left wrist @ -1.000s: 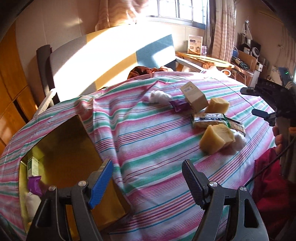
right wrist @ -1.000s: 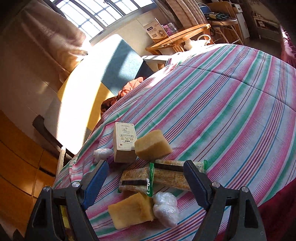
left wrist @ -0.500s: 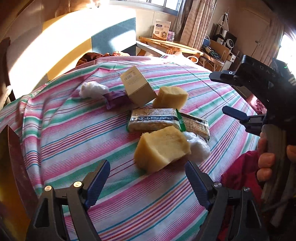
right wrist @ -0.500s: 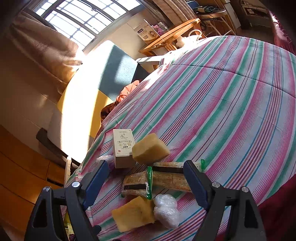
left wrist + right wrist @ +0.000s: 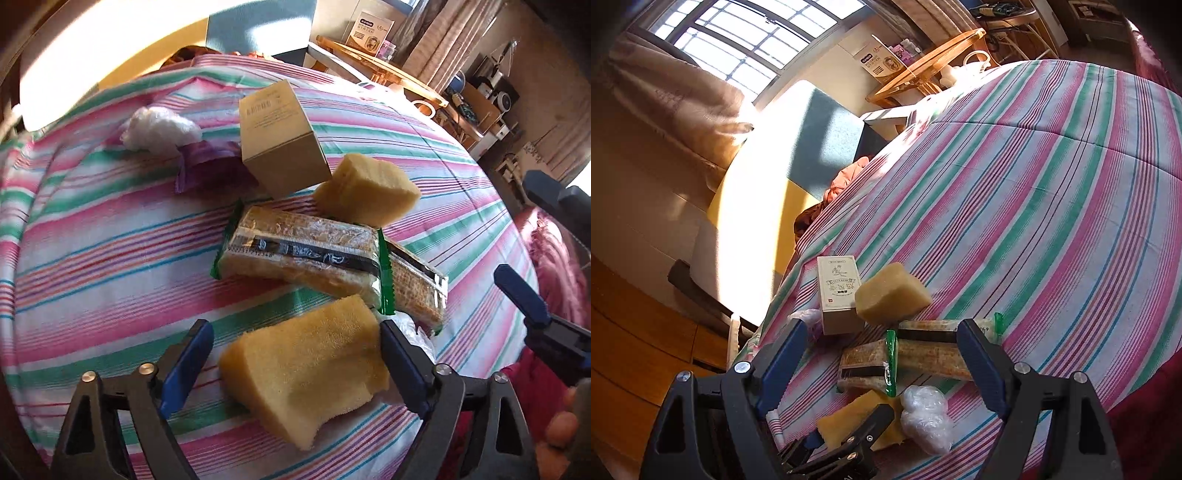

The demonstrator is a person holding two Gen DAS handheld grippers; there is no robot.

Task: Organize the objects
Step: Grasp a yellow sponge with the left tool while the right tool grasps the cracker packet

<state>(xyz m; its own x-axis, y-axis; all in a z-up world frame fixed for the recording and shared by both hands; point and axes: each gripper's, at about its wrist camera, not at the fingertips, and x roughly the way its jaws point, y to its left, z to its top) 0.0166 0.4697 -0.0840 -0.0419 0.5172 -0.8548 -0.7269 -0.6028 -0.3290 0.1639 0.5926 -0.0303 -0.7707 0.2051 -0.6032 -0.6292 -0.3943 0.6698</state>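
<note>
Left gripper (image 5: 295,365): jaws apart, bracketing the near sponge (image 5: 306,373) on the striped cloth (image 5: 110,240), not clamped. Right gripper (image 5: 882,362): jaws apart, empty, above the pile. Far sponge (image 5: 367,188), box (image 5: 280,140), two wrapped bars (image 5: 299,258) and bags remain unsorted; judged mid-task.

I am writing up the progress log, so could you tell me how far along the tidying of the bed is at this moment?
Done: nothing here shows an item put away. In hand: the open left gripper straddles the near sponge, jaws not closed. The right gripper hangs open, empty. Left on the striped cover: far sponge, two wrapped snack bars, carton, purple wrapper and two plastic wads.
</note>
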